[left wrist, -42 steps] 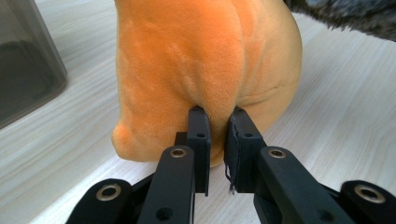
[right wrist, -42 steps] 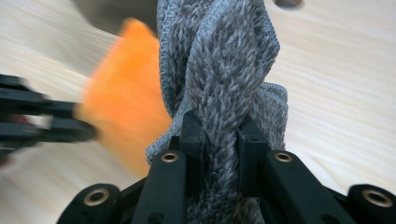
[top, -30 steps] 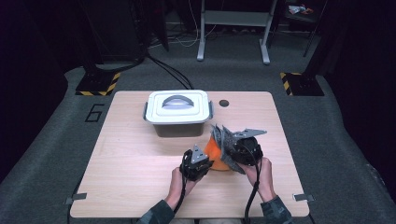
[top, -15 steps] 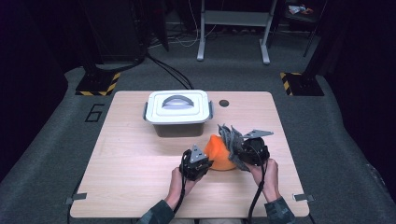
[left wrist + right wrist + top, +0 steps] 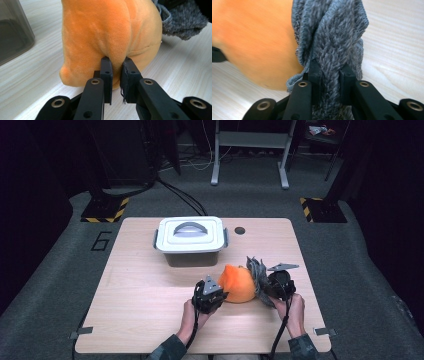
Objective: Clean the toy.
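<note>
Soft orange plush toy (image 5: 238, 284) on pale wooden desk (image 5: 140, 290), near front edge, right of centre. Fuzzy grey knit fabric (image 5: 257, 272) against its right side. Left claw (image 5: 116, 62) pinches plush fold; right claw (image 5: 329, 67) clamped on knit, opposite side. Lidded grey box (image 5: 190, 239) behind.

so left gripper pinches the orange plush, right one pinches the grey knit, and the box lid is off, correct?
Not quite: the lid is on. The high view shows the box closed, its lid seated with the handle on top. The rest holds: the left gripper pinches the orange plush, and the right gripper pinches the grey knit.
</note>
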The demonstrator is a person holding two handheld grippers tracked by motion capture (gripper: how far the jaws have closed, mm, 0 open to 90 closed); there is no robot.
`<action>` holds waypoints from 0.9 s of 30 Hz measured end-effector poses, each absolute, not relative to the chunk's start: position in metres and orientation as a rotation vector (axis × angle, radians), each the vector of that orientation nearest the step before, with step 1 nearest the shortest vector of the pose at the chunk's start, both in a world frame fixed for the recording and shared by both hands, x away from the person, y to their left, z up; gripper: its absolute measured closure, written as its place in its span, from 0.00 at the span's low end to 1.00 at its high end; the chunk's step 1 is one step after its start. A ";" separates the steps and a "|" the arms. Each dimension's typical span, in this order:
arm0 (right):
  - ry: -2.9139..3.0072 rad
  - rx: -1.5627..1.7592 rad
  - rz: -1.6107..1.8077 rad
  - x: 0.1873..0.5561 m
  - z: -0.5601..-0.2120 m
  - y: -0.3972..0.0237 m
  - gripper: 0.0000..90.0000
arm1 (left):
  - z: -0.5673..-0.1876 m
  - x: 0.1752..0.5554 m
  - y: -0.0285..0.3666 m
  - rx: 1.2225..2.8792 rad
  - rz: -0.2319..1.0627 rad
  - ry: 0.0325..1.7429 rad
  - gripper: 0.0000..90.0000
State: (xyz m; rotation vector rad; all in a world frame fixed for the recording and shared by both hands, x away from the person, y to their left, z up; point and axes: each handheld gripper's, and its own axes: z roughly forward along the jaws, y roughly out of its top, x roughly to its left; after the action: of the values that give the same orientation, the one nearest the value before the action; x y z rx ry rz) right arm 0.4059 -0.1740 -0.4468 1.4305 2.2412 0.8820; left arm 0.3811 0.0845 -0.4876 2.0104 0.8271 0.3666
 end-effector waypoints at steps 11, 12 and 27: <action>2.283 1.519 0.821 0.417 -0.471 -0.181 0.84 | -0.488 0.381 0.085 2.011 0.366 0.830 0.90; 2.290 1.519 0.808 0.418 -0.473 -0.181 0.84 | -0.488 0.381 0.085 2.012 0.363 0.829 0.90; 2.229 1.530 0.843 0.409 -0.454 -0.191 0.84 | -0.489 0.381 0.086 2.002 0.370 0.839 0.89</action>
State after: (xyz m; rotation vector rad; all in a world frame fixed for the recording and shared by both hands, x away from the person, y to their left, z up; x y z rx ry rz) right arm 0.4095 -0.1908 -0.4538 1.5297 2.2286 0.8435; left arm 0.3808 0.0861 -0.4886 2.0022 0.8389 0.3700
